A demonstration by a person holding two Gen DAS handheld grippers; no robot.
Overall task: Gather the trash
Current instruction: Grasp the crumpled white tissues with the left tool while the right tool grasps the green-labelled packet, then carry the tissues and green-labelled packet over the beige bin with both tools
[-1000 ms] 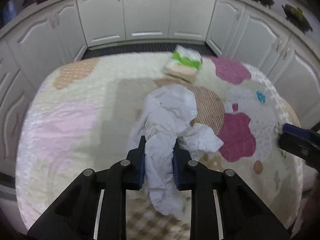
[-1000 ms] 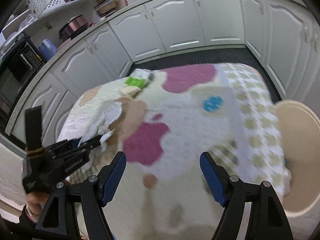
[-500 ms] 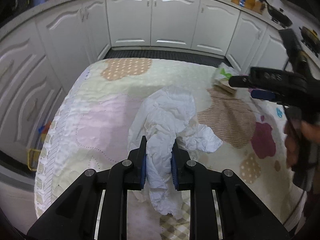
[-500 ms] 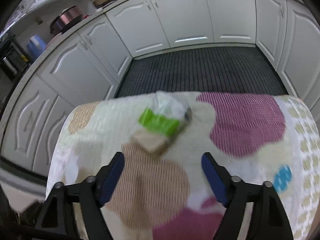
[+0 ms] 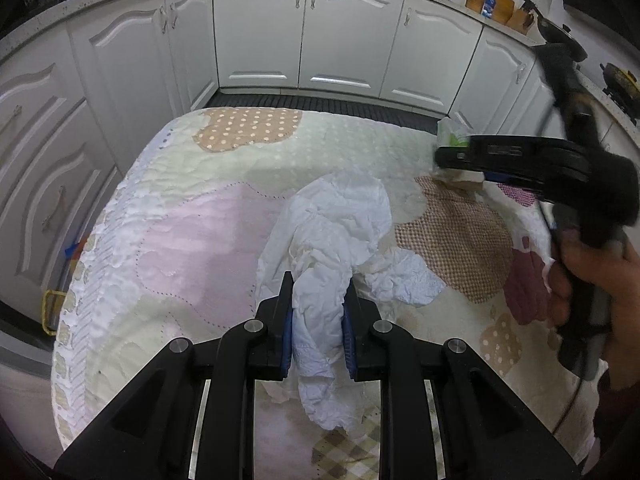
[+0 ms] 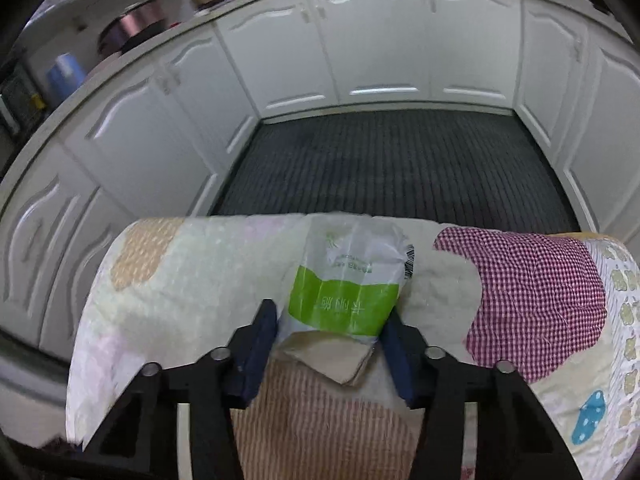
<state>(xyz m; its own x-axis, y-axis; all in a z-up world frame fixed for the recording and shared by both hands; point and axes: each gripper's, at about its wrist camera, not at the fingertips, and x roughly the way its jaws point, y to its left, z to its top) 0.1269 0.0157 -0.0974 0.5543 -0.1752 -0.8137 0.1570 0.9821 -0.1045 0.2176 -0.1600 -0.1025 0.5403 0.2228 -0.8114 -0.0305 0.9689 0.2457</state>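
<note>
- Left wrist view: the left gripper (image 5: 318, 322) is clamped tight on a crumpled white tissue (image 5: 332, 240); both blue pads press into a twisted neck of the paper.
- A tail of the tissue hangs out behind the fingers toward the camera, while the larger bulk spreads ahead of the fingertips on the patchwork tablecloth (image 5: 192, 240).
- A smaller crumpled lobe of the same paper lies just right of the right-hand finger.
- Far ahead and to the right, the right gripper (image 5: 444, 160) reaches over the cloth, held by a hand (image 5: 592, 280), its tips at a green-and-white packet (image 5: 452, 132) near the far table edge.
- Right wrist view: the right gripper (image 6: 330, 342) is part-way open and its jaws are closing, with the green-and-white packet (image 6: 348, 280) standing between them.
- The packet's near end fills the gap; the blue pads flank it on both sides, and the blur leaves it unclear whether they already press on it.
- A beige folded piece (image 6: 332, 356) pokes out of the packet, between the fingers.
- Beyond the fingertips the packet runs to the tablecloth's (image 6: 536, 292) far edge, and past that lies dark ribbed floor (image 6: 400, 164) and white cabinets (image 6: 360, 40).
</note>
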